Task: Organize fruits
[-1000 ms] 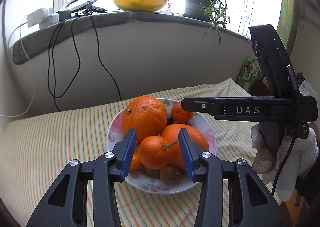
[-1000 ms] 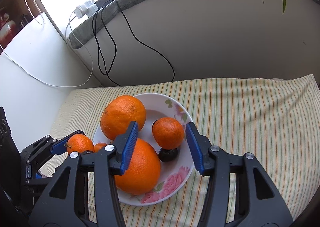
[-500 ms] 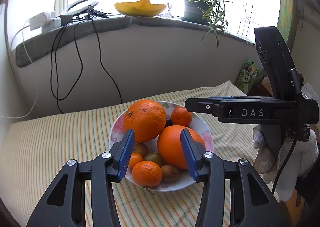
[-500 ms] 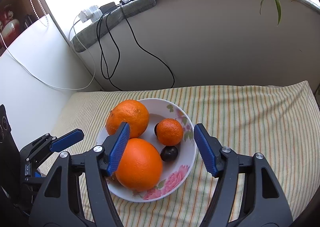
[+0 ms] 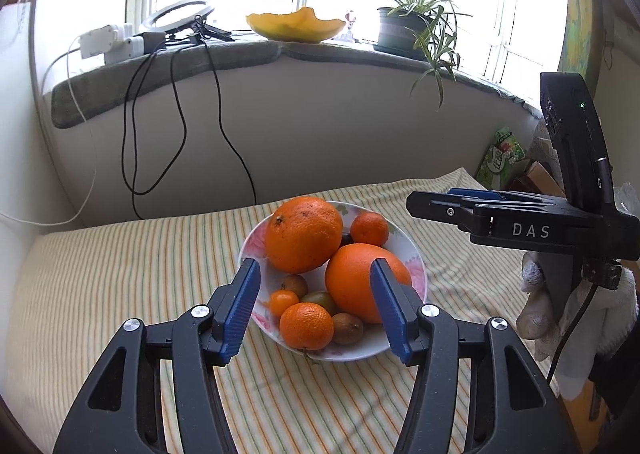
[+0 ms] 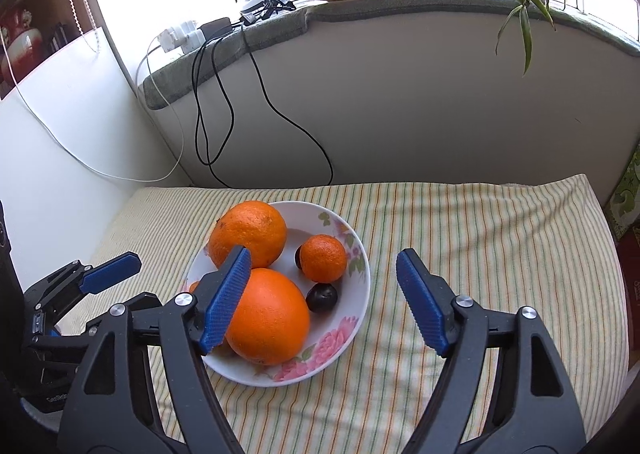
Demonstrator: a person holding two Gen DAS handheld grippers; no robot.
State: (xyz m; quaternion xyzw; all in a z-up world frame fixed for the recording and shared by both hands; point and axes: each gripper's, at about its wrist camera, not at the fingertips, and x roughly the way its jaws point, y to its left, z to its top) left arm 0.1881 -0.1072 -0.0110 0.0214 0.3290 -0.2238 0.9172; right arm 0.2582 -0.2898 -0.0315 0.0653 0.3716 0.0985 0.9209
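A white floral bowl [image 5: 396, 346] [image 6: 344, 338] sits on the striped cloth. It holds two large oranges [image 5: 304, 234] [image 5: 356, 282], a mandarin at the back [image 5: 370, 229] [image 6: 323, 257], a mandarin at the front [image 5: 306, 325], a tiny orange fruit [image 5: 283, 302], brown kiwis [image 5: 347, 328] and a dark plum [image 6: 322, 297]. My left gripper [image 5: 316, 310] is open and empty, above the bowl's near side. My right gripper [image 6: 324, 300] is open and empty, over the bowl's right part; it also shows in the left wrist view [image 5: 472, 202].
The striped cloth [image 6: 480, 238] covers the surface up to a white curved wall. Black cables [image 5: 180, 126] hang from the grey sill. A yellow dish [image 5: 296, 24] and a potted plant [image 5: 404, 30] stand on the sill. Boxes [image 5: 502, 160] lie at the right.
My left gripper let go of the front mandarin, which now lies in the bowl. Both grippers opened wider and drew back and up from the bowl.
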